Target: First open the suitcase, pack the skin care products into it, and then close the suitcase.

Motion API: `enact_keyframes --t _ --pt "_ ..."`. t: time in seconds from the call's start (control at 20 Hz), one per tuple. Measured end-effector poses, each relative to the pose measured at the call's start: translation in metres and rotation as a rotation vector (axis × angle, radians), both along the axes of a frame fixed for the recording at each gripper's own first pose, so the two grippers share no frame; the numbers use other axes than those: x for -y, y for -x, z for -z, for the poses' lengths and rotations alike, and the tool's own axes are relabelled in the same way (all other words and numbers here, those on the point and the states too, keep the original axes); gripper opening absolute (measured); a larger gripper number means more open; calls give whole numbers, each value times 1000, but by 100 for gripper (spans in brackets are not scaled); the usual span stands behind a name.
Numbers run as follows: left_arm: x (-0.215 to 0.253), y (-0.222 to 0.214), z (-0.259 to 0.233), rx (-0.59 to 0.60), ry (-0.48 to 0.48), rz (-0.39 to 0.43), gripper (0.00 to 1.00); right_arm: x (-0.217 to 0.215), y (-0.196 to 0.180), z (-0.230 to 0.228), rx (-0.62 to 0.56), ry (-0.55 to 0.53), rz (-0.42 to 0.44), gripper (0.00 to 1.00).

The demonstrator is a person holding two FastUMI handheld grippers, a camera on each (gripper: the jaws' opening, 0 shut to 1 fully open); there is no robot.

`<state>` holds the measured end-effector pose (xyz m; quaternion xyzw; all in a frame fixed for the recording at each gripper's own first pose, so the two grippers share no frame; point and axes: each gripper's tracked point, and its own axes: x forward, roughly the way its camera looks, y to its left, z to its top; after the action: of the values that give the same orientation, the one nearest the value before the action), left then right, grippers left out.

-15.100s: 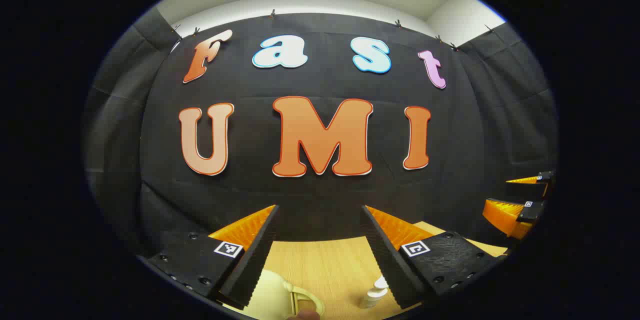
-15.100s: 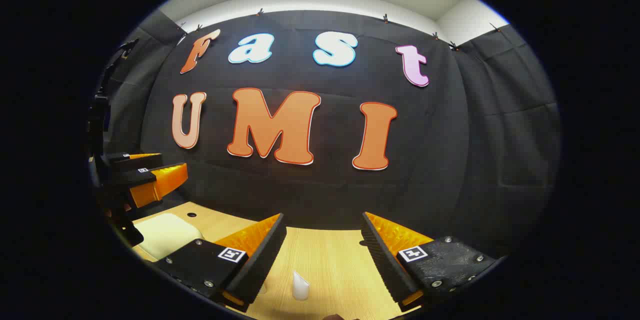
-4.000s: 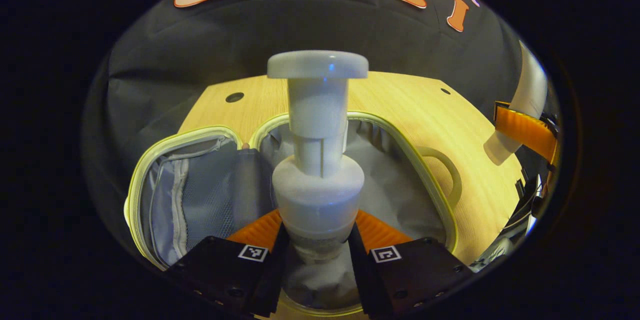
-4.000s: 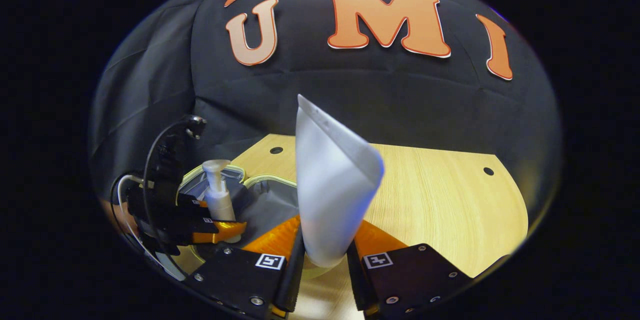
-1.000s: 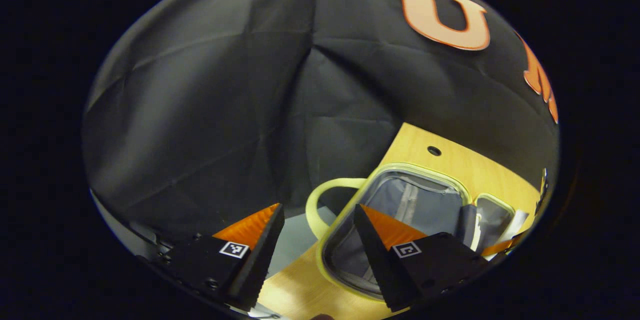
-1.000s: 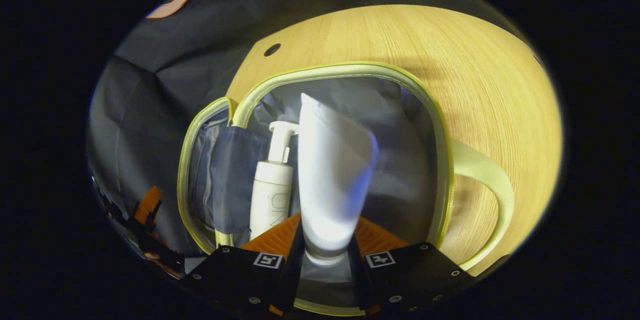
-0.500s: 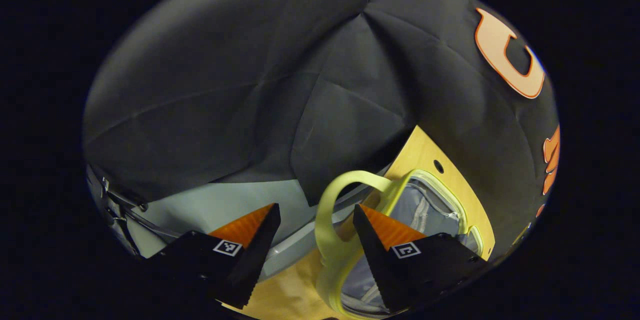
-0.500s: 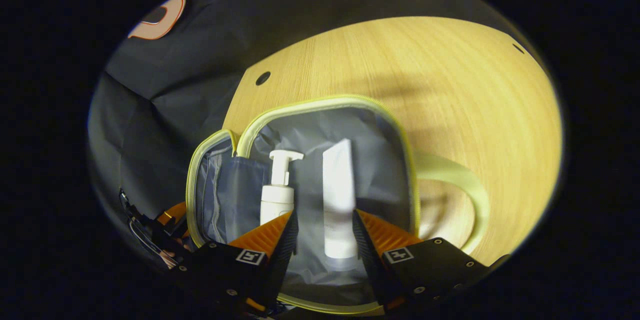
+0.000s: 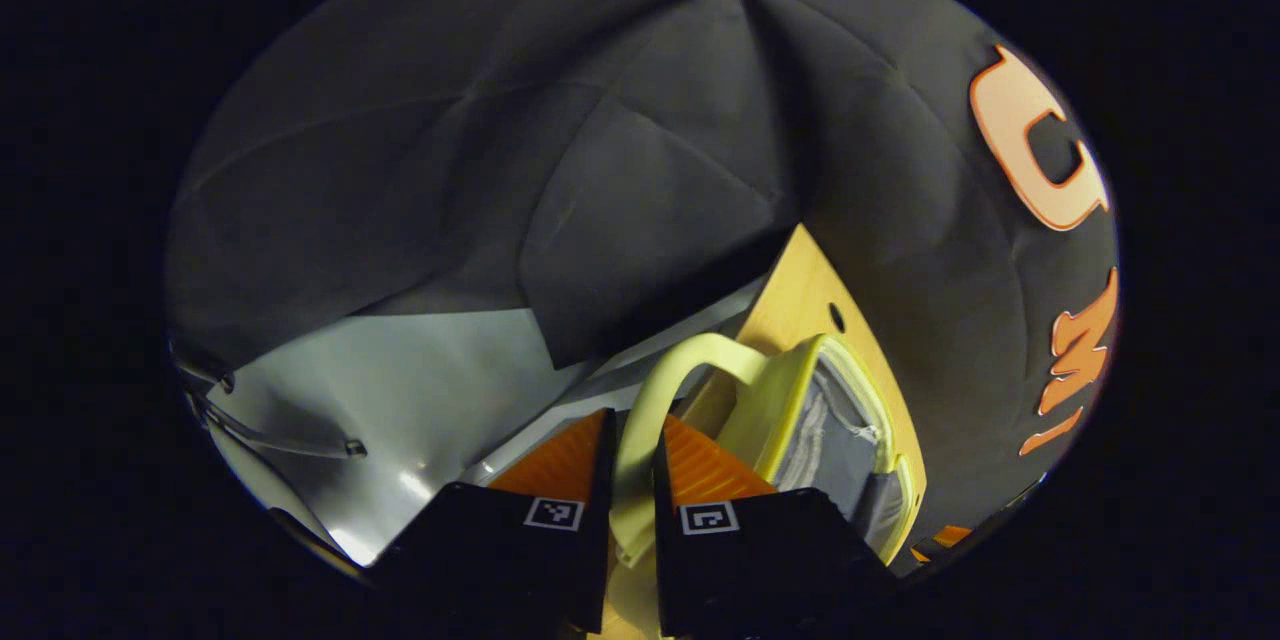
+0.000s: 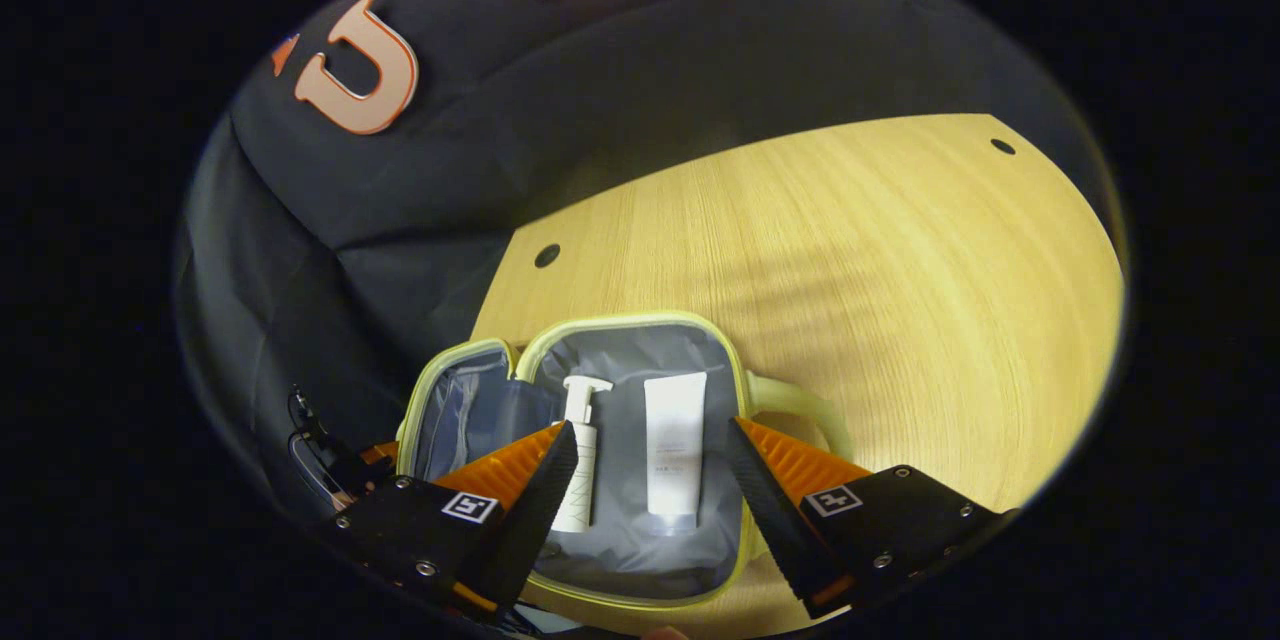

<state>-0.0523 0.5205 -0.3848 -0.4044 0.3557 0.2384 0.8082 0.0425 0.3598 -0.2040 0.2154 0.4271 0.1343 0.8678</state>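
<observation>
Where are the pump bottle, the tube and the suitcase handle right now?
pump bottle (image 10: 578, 480): right gripper view, on its body.
tube (image 10: 672, 450): right gripper view, mid-body.
suitcase handle (image 9: 655, 398): left gripper view, on the loop above the left gripper (image 9: 630, 455).

Dim booth on my left gripper view, the black cloth (image 9: 600, 150) swallowing most light, only soft creases showing. A pale glare patch sits on the grey floor (image 9: 400, 390) low left. Right gripper view is brighter: warm overhead light on the wooden table (image 10: 850, 250), faint soft shadows streaking it. Both feeds sharp at centre, strongly bowed and darkening toward the rims.
</observation>
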Motion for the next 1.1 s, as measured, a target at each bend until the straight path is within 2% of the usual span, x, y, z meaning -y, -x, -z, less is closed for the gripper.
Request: enact_keyframes --t 0.05,0.3,0.55,0.9,1.1 --pt "5 6 -22 -3 -17 5 12 5 -1 -7 31 4 11 95" --pt "18 -6 -107 123 -123 77 11 40 -16 -53 202 62 62 96" --pt "55 -27 -204 263 -196 155 11 61 -20 -86 325 112 42 95" --pt "162 -51 -295 432 -208 293 11 95 -22 -109 401 92 20 95" --pt "252 -64 -324 499 -160 387 11 124 -26 -114 442 95 24 95"
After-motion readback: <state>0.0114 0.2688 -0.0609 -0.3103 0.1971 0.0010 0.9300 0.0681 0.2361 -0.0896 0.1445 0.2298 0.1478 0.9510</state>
